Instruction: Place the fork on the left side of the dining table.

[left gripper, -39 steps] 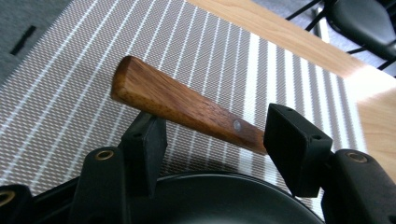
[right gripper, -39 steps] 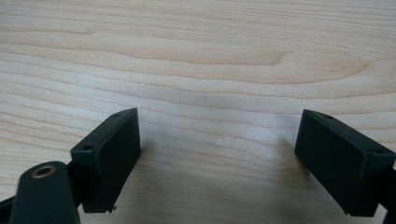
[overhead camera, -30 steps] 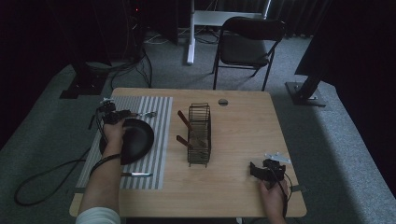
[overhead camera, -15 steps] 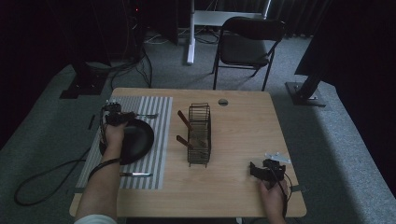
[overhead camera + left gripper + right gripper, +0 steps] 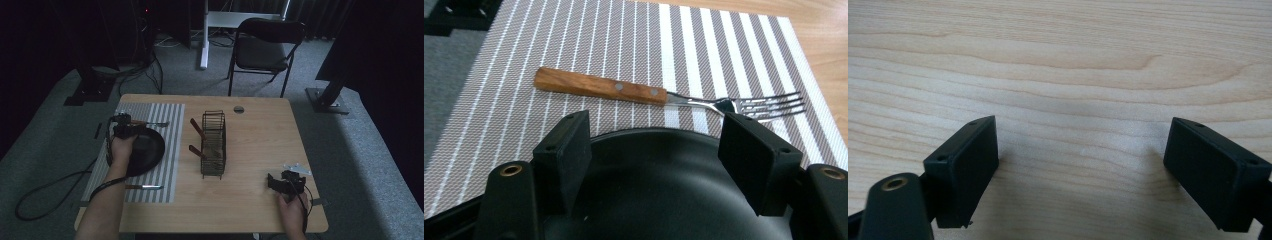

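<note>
Left gripper view: the left gripper [image 5: 654, 145] hangs over the far rim of the black plate [image 5: 649, 190], its jaws having just been opening and now spread with nothing pinched between them, and the wooden-handled fork [image 5: 664, 95] lies on the striped placemat [image 5: 499, 115] just beyond, toward 12 o'clock. In the high view the plate sits at about 9 o'clock from the wire rack [image 5: 213, 144]. The right gripper [image 5: 281, 182], at the rack's 4 o'clock, rests on the bare table [image 5: 260, 125] with its jaws released and empty.

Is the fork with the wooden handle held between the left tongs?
No, the fork lies on the striped mat beyond the open left tongs, which stand over the black plate.
</note>
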Action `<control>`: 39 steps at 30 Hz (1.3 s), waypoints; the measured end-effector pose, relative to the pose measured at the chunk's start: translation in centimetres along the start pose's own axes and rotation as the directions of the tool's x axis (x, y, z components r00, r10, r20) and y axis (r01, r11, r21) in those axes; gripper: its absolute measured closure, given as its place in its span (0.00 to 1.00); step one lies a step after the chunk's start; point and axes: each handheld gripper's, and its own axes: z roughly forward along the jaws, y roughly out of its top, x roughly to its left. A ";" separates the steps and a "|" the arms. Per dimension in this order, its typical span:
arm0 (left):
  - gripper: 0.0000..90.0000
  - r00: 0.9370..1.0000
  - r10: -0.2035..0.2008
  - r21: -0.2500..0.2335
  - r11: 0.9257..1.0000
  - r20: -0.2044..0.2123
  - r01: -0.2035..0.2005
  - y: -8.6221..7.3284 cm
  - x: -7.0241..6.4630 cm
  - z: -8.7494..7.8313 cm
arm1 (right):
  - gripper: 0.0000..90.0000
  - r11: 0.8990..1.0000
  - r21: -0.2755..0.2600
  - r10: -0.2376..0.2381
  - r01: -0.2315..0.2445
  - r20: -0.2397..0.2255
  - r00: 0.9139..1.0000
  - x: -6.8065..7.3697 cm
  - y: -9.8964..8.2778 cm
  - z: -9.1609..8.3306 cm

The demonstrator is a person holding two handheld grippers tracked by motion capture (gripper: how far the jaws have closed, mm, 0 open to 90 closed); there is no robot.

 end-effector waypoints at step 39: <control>0.33 0.995 0.075 -0.076 0.995 0.059 -0.070 -3.7 -0.3 -6.5 | 0.15 1.000 0.000 -0.002 0.002 -0.002 1.000 0.0 0.0 0.0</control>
